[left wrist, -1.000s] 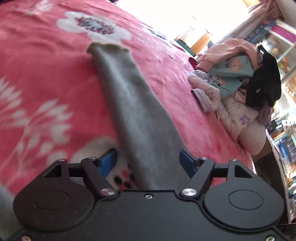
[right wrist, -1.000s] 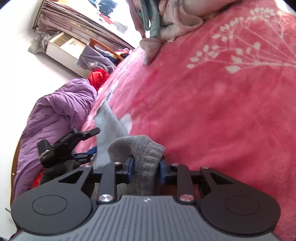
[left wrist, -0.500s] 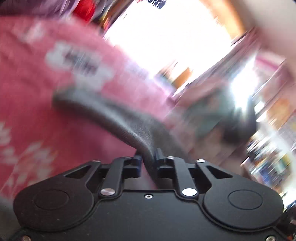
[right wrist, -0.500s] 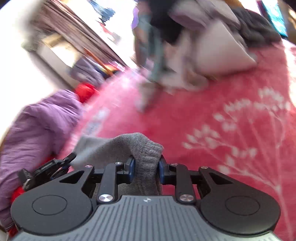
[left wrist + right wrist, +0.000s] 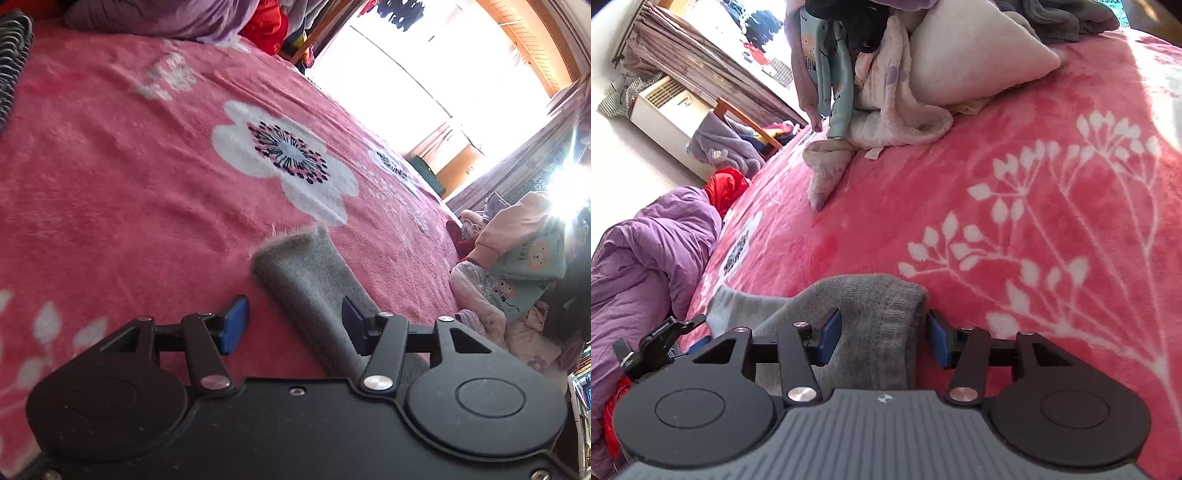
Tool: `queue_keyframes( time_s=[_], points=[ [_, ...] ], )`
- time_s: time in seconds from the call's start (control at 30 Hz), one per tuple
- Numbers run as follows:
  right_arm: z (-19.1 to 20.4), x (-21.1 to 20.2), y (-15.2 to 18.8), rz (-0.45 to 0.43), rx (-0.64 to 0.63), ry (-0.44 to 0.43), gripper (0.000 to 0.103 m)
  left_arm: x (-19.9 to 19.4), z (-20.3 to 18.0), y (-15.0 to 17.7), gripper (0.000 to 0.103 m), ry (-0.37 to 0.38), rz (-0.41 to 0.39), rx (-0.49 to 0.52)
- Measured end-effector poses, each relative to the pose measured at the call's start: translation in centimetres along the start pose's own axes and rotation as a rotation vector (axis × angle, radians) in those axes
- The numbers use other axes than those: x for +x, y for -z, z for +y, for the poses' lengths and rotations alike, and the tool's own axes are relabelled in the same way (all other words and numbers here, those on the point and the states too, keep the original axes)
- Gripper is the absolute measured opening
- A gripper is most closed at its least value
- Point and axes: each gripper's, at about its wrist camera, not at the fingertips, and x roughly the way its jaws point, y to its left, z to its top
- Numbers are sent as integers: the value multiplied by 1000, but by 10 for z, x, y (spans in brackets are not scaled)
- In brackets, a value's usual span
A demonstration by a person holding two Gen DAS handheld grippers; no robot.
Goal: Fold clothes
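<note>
Both tongs, left tongs (image 5: 291,321) and right tongs (image 5: 882,338), have just been opened; the grey garment (image 5: 310,273) is released, lying loose between their jaws. It is laid folded on the bed (image 5: 110,184). The clothes pile (image 5: 886,92) is left unfolded.

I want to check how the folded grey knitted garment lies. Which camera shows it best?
The right wrist view: the grey knitted garment shows its ribbed doubled-over end between the right tongs, whose jaws have just been opening and stand clear of it, with a flatter part running left. The left wrist view shows only a narrow strip on the pink floral blanket.
</note>
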Motion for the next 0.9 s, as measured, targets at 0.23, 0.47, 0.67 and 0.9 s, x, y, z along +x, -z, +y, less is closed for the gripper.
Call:
queue_keyframes(
  time_s=[0.23, 0.47, 0.67, 0.9],
  points=[
    [14, 14, 7, -37, -51, -3, 30, 21, -6, 0, 8, 37, -7, 78],
    [37, -6, -1, -127, -118, -18, 27, -31, -10, -10, 7, 151, -234, 53],
    [45, 24, -26, -24, -81, 150, 50, -15, 4, -4, 29, -42, -136, 13],
    [37, 10, -20, -25, -64, 135, 53, -38, 6, -4, 30, -59, -127, 16]
  ],
)
